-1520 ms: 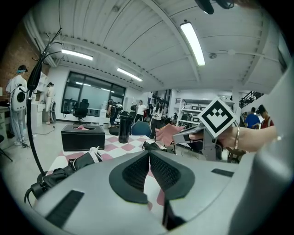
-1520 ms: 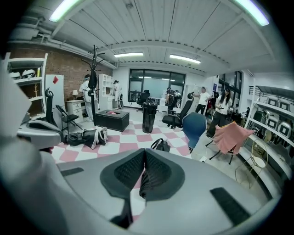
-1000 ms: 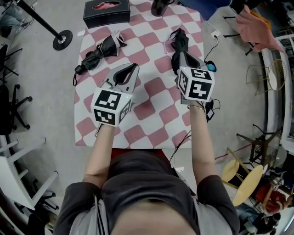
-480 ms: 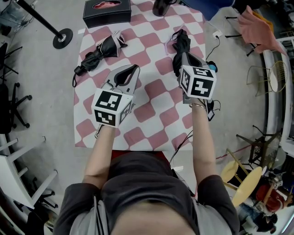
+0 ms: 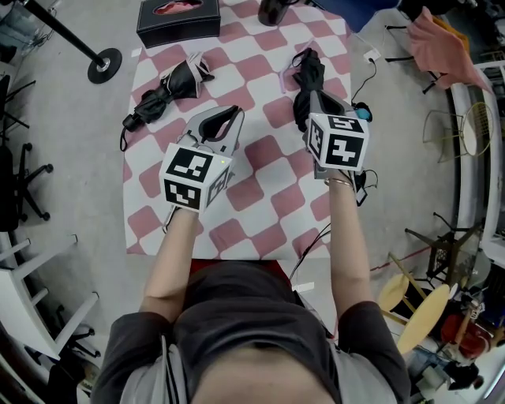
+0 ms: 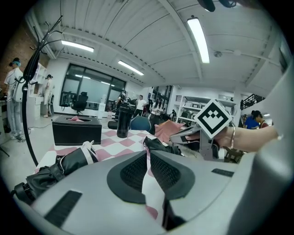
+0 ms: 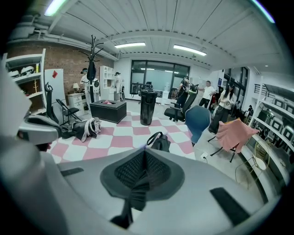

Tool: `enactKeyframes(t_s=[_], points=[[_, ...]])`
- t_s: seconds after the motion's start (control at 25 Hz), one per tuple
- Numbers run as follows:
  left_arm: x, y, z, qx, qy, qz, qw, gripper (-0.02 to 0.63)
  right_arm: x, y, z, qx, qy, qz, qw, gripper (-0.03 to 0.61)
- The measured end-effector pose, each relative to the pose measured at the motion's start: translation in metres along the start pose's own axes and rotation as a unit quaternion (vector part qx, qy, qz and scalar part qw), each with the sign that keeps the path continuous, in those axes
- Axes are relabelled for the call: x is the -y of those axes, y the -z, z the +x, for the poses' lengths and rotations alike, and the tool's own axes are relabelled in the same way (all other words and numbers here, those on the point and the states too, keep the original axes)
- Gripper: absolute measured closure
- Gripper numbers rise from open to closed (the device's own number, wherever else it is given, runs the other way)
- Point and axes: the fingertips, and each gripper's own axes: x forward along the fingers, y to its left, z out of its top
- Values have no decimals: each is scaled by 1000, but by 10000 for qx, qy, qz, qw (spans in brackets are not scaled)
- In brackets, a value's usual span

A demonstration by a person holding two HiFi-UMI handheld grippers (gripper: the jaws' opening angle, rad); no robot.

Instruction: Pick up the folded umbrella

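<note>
A black folded umbrella (image 5: 308, 75) lies at the right side of the checked table (image 5: 260, 201). My right gripper (image 5: 313, 101) is shut on it, and in the right gripper view (image 7: 145, 151) pleated black fabric is pinched between the pads while the strap end (image 7: 158, 140) pokes out beyond. I cannot tell whether it is off the cloth. A second black umbrella with white trim (image 5: 166, 88) (image 6: 59, 167) lies at the table's left. My left gripper (image 5: 233, 115) (image 6: 148, 153) hovers over the table's middle, shut with nothing in it.
A black tissue box (image 5: 177, 17) and a dark flask (image 5: 276, 9) stand at the far edge. A stand's round base (image 5: 104, 65) is on the floor at the left. Cables (image 5: 363, 114) hang off the right edge, near chairs and a pink cloth (image 5: 442, 47).
</note>
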Motion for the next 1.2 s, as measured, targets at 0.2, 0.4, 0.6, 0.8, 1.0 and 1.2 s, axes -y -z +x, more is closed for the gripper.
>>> enactKeyframes(t_s=[0.2, 0.4, 0.6, 0.8, 1.0, 1.2], points=[[-6, -4, 11, -30, -60, 25, 10000, 594, 6, 3, 3, -39, -16, 8, 10000, 560], [-21, -6, 16, -96, -227, 33, 9997, 567, 6, 0, 8, 3, -87, 21, 10000, 560], [-26, -8, 29, -200, -269, 68, 9994, 526, 12, 0, 12, 13, -99, 43, 9999, 560], [-34, -9, 46, -357, -376, 183, 9985, 486, 20, 1, 15, 30, -127, 71, 9999, 560], [-61, -10, 50, -569, -797, 364, 9945, 431, 12, -5, 21, 105, -384, 59, 9992, 560], [-93, -9, 42, -731, -1205, 436, 9891, 407, -19, -16, 32, 189, -805, -58, 9966, 560]])
